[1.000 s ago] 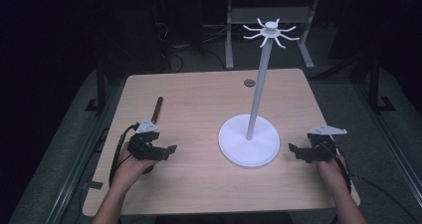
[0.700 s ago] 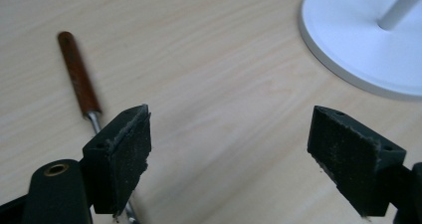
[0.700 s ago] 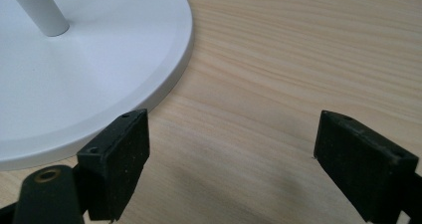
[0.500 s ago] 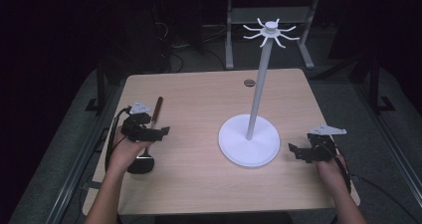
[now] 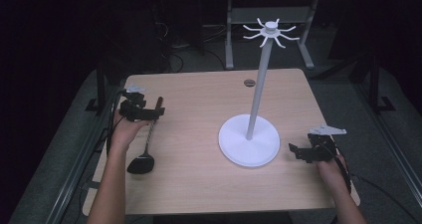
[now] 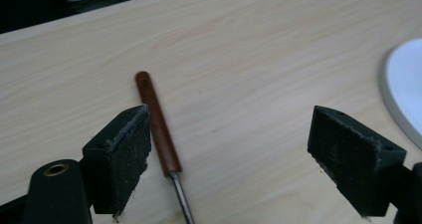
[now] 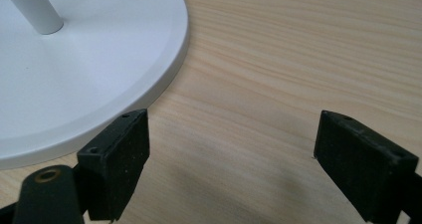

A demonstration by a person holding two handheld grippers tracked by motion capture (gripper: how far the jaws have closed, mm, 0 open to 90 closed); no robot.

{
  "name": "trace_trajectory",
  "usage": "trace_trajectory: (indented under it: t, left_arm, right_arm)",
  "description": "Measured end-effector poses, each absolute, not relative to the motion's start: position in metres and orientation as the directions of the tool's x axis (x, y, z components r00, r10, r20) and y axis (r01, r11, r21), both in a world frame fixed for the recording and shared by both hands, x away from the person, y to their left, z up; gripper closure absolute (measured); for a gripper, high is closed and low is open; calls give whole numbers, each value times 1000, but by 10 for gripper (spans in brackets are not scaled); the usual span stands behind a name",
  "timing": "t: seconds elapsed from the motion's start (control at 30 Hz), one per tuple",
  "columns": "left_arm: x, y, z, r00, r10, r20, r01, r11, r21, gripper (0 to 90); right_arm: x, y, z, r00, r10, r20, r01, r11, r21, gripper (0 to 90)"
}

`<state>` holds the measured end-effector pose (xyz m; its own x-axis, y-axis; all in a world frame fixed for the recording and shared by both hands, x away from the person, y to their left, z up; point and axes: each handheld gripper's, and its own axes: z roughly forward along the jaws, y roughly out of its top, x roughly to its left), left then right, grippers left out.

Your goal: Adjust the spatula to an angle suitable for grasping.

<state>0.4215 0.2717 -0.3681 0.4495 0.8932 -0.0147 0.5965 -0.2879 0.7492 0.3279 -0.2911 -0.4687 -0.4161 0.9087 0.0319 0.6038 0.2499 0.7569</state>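
Ladle point(image 5: 144, 145) lies flat near the worktop's left edge, brown handle pointing to the far edge, bowl toward the near edge. Left gripper point(image 5: 149, 112) hovers spread wide over the handle point(image 6: 158, 125), which sits off-centre against one jaw, so closing could nudge or roll it. Right gripper point(image 5: 298, 152) waits open beside the white stand point(image 5: 249, 144).

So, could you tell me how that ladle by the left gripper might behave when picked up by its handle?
The ladle looks stiff. Its round wooden handle might roll between the jaws. The dark bowl probably makes it end-heavy, so it could droop.
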Motion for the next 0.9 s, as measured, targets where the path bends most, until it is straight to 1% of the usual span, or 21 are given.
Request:
trace_trajectory:
  t: [0.1, 0.17, 0.27, 0.3, 0.5, 0.67, 0.73, 0.9]
  left_arm:
    - [430, 275, -372, 429, 903, -9, 595, -275, 755, 169]
    - [438, 277, -376, 411, 911, 14, 600, -283, 748, 169]
    - [443, 279, -380, 397, 918, 17, 602, -275, 750, 169]
    - [450, 282, -387, 384, 923, 27, 606, -274, 746, 169]
    - [465, 293, -407, 363, 932, -7, 629, -240, 740, 171]
    - [470, 307, -415, 333, 943, -22, 635, -207, 744, 172]
    - [472, 312, -419, 319, 947, -37, 634, -184, 751, 191]
    - [476, 321, -431, 300, 953, -45, 657, -173, 734, 194]
  right_arm:
    - [328, -292, -469, -413, 910, 35, 607, 246, 756, 143]
    - [328, -292, -469, -414, 910, 34, 605, 247, 757, 143]
    - [328, -293, -470, -412, 911, 30, 605, 248, 757, 143]
    - [328, -293, -470, -410, 912, 28, 606, 249, 756, 143]
    - [327, -295, -470, -416, 909, 28, 600, 251, 760, 143]
    - [328, -294, -472, -409, 912, 38, 606, 241, 758, 143]
    - [328, -293, -473, -406, 913, 34, 609, 242, 755, 143]
    - [327, -291, -474, -407, 913, 30, 615, 250, 748, 143]
